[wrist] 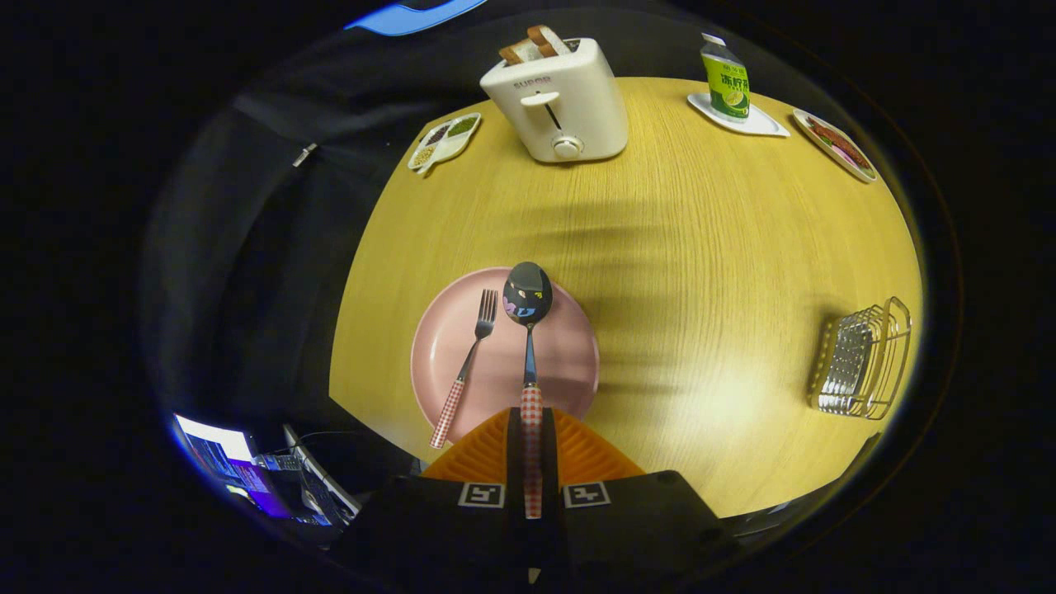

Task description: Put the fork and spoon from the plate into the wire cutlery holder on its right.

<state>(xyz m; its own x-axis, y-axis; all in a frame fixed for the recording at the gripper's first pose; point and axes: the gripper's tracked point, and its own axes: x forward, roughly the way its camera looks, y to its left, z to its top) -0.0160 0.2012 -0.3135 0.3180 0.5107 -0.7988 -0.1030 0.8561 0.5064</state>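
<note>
The fingers (532, 429) are closed tight on the checked handle of the spoon (528, 330), one pressing from each side, so the handle runs straight back between them while the neck and dark bowl point forward over the pink plate (561, 363). Whether the spoon's bowl rests on the plate or is lifted just off it I cannot tell. Just to the left of the spoon lies the fork (468, 367), tines pointing away, its own checked handle slanting back across the plate's near rim and sticking out past it. The plate sits near the front edge of the round wooden desk (701, 247). Off to the right, well apart from the plate, stands the wire cutlery holder (862, 359), close to the desk's right edge; the stretch of desk between plate and holder carries only soft shadows. Beyond the plate, at the far side, stands a white toaster (557, 103) with bread slices poking out of its slots. Left of it is a small divided dish (445, 140) of seeds, and to its right a green carton (726, 82) on a white tray (763, 125), then a plate of food (837, 144) by the rim. Below the desk to the left a laptop (247, 474) glows.
</note>
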